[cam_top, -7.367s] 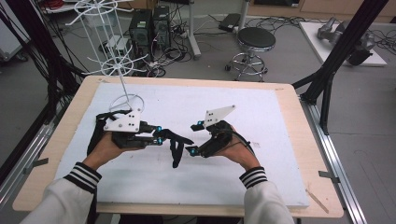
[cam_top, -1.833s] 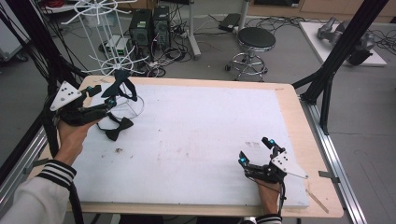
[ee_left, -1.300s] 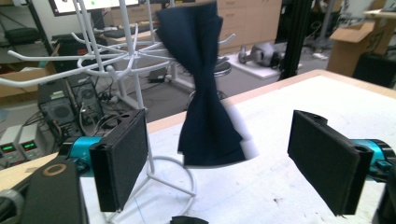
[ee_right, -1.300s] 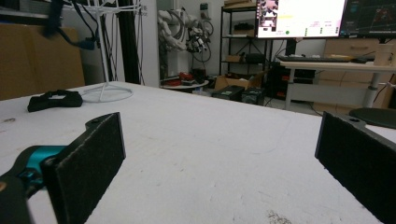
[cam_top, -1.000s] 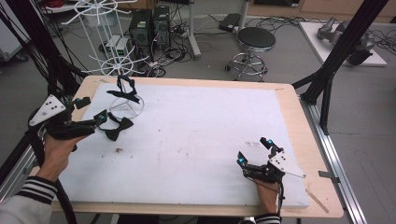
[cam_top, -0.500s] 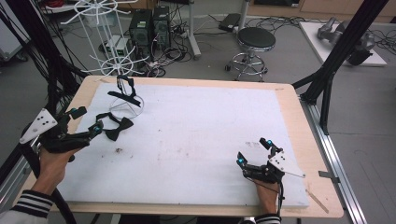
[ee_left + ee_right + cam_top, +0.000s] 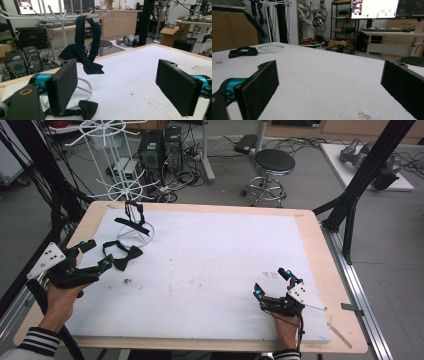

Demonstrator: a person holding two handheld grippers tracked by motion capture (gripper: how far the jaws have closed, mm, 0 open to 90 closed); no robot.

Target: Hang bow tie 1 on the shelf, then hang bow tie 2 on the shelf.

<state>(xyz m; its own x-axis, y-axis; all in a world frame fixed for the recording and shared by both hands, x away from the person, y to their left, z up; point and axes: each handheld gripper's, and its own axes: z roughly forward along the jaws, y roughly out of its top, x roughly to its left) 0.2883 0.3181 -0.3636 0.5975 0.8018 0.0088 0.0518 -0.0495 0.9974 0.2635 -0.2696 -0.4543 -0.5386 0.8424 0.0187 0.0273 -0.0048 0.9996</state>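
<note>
White mat: foam sheet [image 7: 210, 270] covering the wooden surface [image 7: 320, 250]; all the work sits at its far-left corner.
Bow tie: black, flat on the mat near the left edge [image 7: 120, 256], just in front of the rack's ring base; seen low between the fingers in the left gripper view [image 7: 86, 110].
Hung tie: a second black bow tie [image 7: 134, 220] is draped by its strap on a lower arm of the rack, at the far-left corner.
Rack: white wire stand [image 7: 112, 160], its ring base resting on the mat's far-left corner.
Left gripper: low at the left edge [image 7: 92, 255], fingers spread wide and empty, pointed at the bow tie and just short of it.
Right gripper: resting near the front-right corner [image 7: 272, 282], fingers wide apart, nothing between them, well apart from the ties.
Step in hand: likely picking up the lying bow tie to hang it on the rack.
Doing it well: come in low, straddle the knot rather than a wing, and close so the strap loop stays free to slip over a rack arm.
In the way: the ring base lies just behind the bow tie, so a finger could snag the wire; the hung tie dangles over the approach and could be knocked off.
Around: stool [image 7: 272, 162] and computers [image 7: 160, 150] on the floor beyond the far edge, clear of the work.
</note>
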